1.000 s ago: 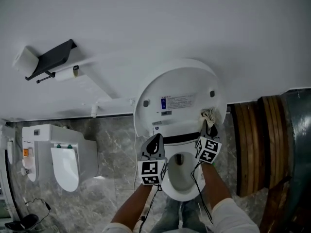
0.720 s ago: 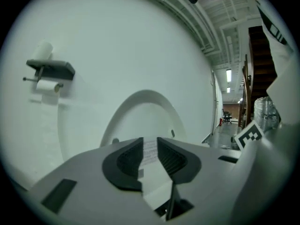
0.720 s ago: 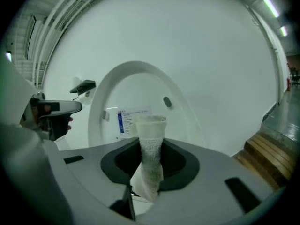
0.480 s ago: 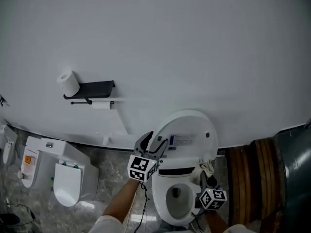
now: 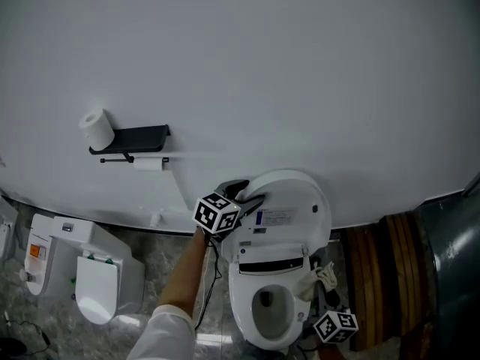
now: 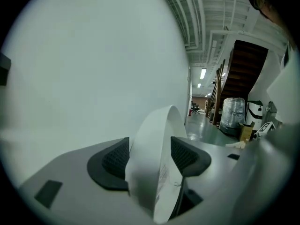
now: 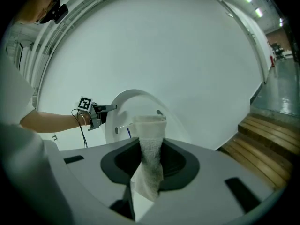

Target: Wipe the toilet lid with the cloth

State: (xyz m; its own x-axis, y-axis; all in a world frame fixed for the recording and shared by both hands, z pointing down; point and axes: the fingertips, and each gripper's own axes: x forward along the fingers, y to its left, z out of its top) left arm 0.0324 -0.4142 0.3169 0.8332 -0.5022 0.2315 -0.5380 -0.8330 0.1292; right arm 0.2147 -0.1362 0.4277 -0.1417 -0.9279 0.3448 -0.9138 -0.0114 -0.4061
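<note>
Looking across from the left, a toilet-paper roll [image 5: 96, 128] sits at the end of a dark wall shelf [image 5: 139, 136], well apart from the work. Next comes the left gripper [image 5: 247, 194], reaching to the left rim of the raised toilet lid [image 5: 292, 208]. Its jaws are opening and straddle the lid's edge without visibly clamping it. The lid stands upright against the wall above the bowl [image 5: 241, 310].

Lower right, the right gripper [image 7: 150, 161] is closed on the cloth [image 7: 149, 139], so that a tuft stands above the jaws and a tail hangs below. I'd judge the cloth soft, light and floppy, best kept bunched as it is. The lid looks like stiff, smooth plastic on a hinge and is likely to swing if pushed, so steadying it by the rim seems sensible.
</note>
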